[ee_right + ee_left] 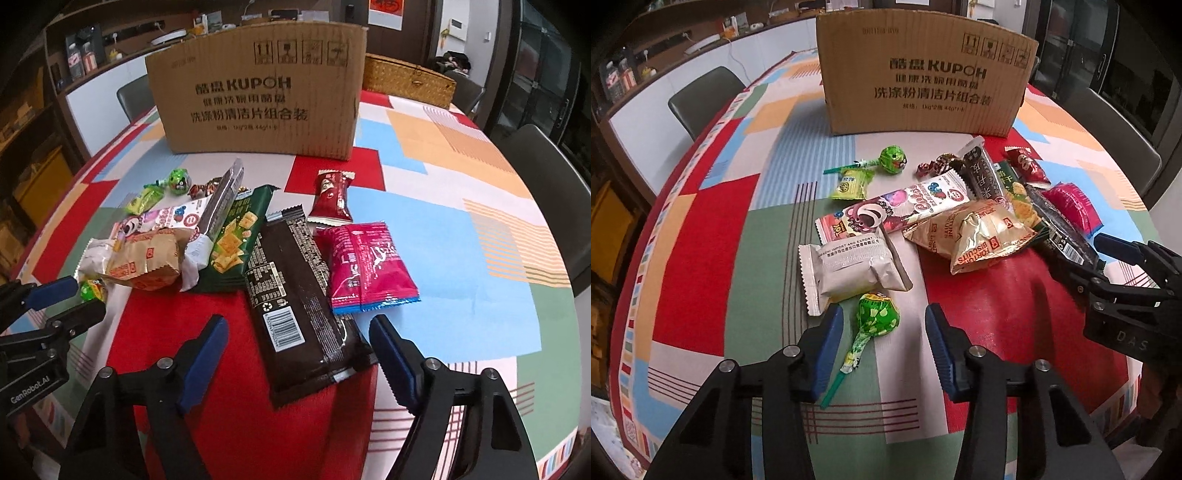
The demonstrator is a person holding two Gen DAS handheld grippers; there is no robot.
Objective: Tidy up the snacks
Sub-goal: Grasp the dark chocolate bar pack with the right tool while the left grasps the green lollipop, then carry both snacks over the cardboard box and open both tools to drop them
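Left wrist view showed the left gripper (884,325) with its jaws apart, straddling a green lollipop (875,317) near the camera without pressing it; its stick ran back beside the left pad. Just beyond lay a white packet (849,269), then a gold biscuit bag (979,236), with the cardboard box (923,74) at the far side of the table (701,236). Right wrist view showed the right gripper (299,354) spread wide around the near end of a dark brown packet (295,302), pads clear of it, a pink packet (369,266) just to its right.
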